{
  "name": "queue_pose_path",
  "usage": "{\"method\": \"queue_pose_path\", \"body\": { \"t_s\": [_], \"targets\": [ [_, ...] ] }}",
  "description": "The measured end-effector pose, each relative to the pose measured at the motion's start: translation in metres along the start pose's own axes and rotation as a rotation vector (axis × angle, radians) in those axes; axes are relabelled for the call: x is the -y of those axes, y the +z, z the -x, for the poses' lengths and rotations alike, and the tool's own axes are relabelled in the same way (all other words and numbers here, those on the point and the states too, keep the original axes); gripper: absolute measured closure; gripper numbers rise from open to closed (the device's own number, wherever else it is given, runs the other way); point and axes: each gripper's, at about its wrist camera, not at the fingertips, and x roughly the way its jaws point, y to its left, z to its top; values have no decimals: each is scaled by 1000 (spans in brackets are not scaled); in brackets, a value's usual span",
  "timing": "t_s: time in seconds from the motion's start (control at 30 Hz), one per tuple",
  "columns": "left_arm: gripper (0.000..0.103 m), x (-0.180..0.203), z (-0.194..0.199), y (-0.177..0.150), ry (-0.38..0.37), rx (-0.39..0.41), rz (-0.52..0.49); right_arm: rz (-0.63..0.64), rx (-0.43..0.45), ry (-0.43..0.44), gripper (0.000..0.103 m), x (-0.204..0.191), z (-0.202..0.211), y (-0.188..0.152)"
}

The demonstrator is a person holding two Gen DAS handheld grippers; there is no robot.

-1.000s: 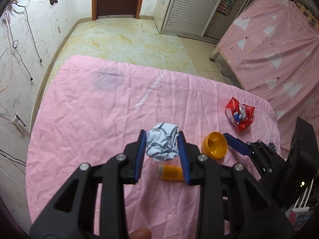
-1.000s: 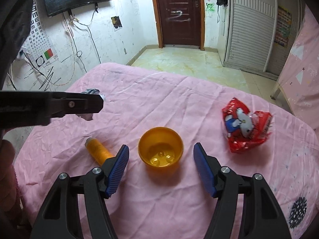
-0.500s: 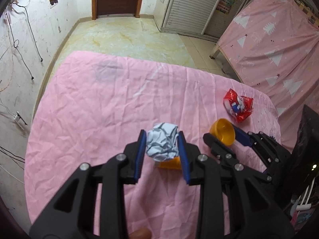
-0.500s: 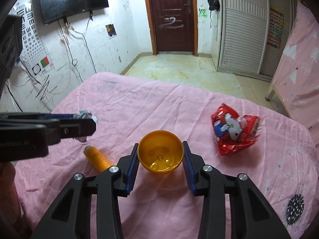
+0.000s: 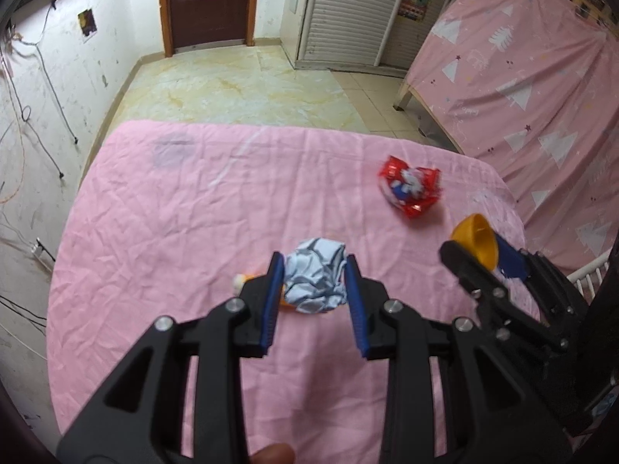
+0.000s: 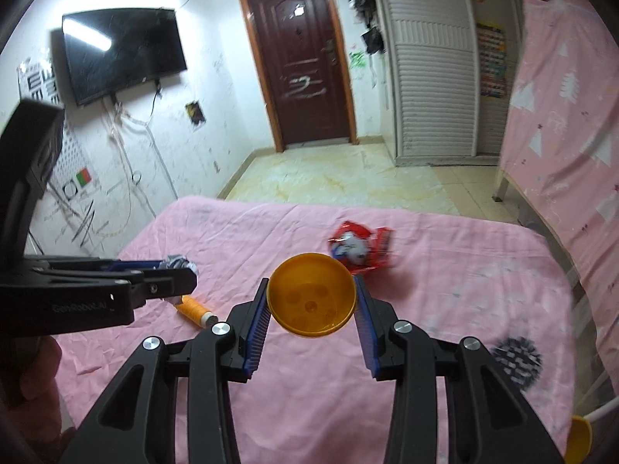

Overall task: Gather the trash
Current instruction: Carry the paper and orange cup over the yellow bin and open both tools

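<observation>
Orange cup (image 6: 312, 301) now clenched in right fingers (image 6: 363, 311), lifted; left fingers (image 5: 275, 290) keep gripping paper ball (image 5: 317, 280).

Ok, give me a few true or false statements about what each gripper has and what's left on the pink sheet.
1. The left gripper is shut on the paper ball. True.
2. The right gripper holds the red wrapper. False: it is shut on the orange cup; the wrapper lies on the sheet.
3. An orange bottle lies on the sheet. True.
4. The cup is full of paper. False: its inside shows bare.
</observation>
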Motion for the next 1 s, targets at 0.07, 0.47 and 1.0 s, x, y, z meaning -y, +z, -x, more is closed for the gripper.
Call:
{"method": "queue_pose_path", "body": {
  "t_s": [0.07, 0.47, 1.0],
  "targets": [
    [73, 13, 4, -3, 6, 8, -22, -24, 26, -8, 68, 10, 13, -2],
    [73, 85, 11, -21, -9, 10, -141, -182, 165, -93, 68, 91, 101, -34],
    [73, 242, 1, -66, -123, -52, -443, -365, 239, -303, 68, 207, 196, -112]
  ]
}}
